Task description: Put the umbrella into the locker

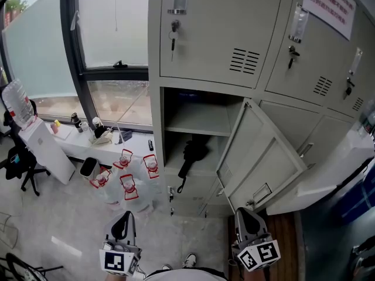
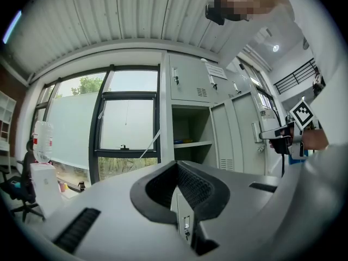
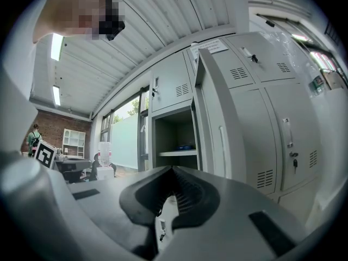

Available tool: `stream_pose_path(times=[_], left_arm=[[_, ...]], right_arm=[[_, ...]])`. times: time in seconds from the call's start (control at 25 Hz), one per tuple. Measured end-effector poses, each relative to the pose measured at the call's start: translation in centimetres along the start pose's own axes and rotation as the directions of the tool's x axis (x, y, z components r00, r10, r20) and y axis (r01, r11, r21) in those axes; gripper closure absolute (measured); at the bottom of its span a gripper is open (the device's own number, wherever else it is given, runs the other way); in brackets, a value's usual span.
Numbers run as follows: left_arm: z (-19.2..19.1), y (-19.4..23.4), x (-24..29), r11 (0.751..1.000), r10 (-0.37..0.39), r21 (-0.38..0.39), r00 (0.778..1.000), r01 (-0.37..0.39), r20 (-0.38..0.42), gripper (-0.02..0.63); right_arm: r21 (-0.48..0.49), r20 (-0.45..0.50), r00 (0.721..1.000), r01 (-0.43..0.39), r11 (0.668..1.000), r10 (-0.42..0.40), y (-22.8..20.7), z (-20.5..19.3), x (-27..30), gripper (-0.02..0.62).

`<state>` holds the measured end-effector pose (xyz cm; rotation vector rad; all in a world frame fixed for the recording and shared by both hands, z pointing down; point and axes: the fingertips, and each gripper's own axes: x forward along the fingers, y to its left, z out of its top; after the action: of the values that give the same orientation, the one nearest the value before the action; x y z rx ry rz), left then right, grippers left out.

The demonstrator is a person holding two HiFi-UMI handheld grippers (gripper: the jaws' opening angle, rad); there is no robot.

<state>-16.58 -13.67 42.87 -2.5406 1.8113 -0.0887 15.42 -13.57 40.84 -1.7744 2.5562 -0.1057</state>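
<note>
The black folded umbrella (image 1: 193, 151) lies on the lower shelf of the open grey locker (image 1: 196, 119), its strap hanging over the shelf edge. The locker door (image 1: 261, 163) stands swung open to the right. My left gripper (image 1: 122, 224) and right gripper (image 1: 246, 220) are low in the head view, well back from the locker, both shut and empty. In the left gripper view the shut left gripper (image 2: 176, 165) faces the open compartment (image 2: 190, 129). In the right gripper view the shut right gripper (image 3: 173, 170) points at the compartment (image 3: 174, 140) beside the door (image 3: 215, 118). The umbrella is hidden in both gripper views.
Several large water bottles (image 1: 129, 180) stand on the floor left of the locker, with a small bin (image 1: 89, 167) beside them. A water dispenser (image 1: 41, 145) and an office chair (image 1: 17, 163) are at far left. A white counter (image 1: 328, 174) juts out at right.
</note>
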Motion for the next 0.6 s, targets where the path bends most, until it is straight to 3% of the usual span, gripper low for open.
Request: stream_pose_path(times=[0.6], left_arm=[[-0.1,0.1,0.2,1.0,-0.014,-0.013,1.0,0.014,0.01,0.586]], right_arm=[[-0.002,-0.029,0.999,-0.026,1.0,0.025,1.2,-0.9,0.8,0.578]])
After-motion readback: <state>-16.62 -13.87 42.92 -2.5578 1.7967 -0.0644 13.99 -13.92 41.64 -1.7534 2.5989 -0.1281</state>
